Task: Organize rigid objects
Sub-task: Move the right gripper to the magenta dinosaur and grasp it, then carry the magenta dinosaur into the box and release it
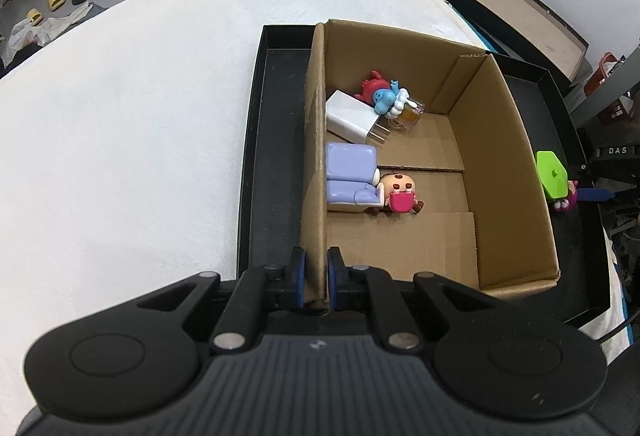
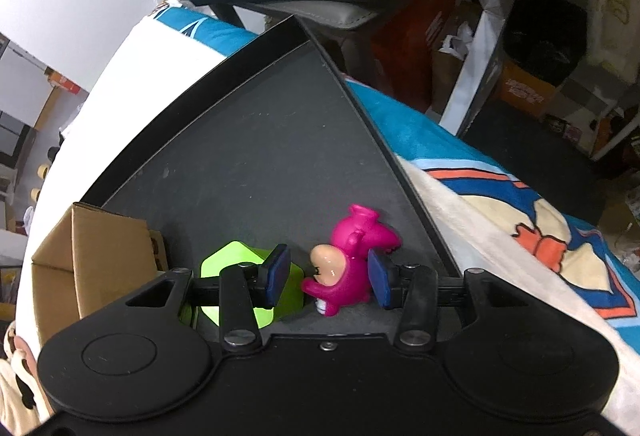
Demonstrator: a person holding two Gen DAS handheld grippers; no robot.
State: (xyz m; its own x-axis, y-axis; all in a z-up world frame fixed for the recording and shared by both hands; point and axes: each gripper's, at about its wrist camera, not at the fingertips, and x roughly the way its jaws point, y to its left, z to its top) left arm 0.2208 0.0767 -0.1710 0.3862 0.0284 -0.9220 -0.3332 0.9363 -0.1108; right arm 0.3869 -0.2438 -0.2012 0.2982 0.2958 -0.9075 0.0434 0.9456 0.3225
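1. Left gripper [image 1: 316,278]: jaws pressed together on the near left wall of the cardboard box [image 1: 512,164], one blue pad on each face of the wall.
2. Right gripper [image 2: 330,278]: jaws apart, straddling the magenta figurine [image 2: 352,264]; the right pad sits just beside the figurine's back, and whether it touches cannot be told; the left pad stands clear of its face.
3. Magenta figurine: lies on its side on the black tray [image 2: 256,140], outside the box, near the tray's right rim.
4. Green hexagonal piece [image 2: 240,260]: on the tray between box and figurine, partly hidden behind the right gripper's left finger.
5. Cardboard box: open-topped, standing inside the black tray.
6. Box contents, along the left wall:
   - lilac sofa [image 1: 352,176]
   - round-headed doll with pink book [image 1: 400,192], touching the sofa
   - white charger plug [image 1: 354,116]
   - red crab [image 1: 370,82]
   - blue figure [image 1: 386,98]
   - small glass mug [image 1: 410,112]
7. Tray support: white cloth surface [image 1: 140,116].
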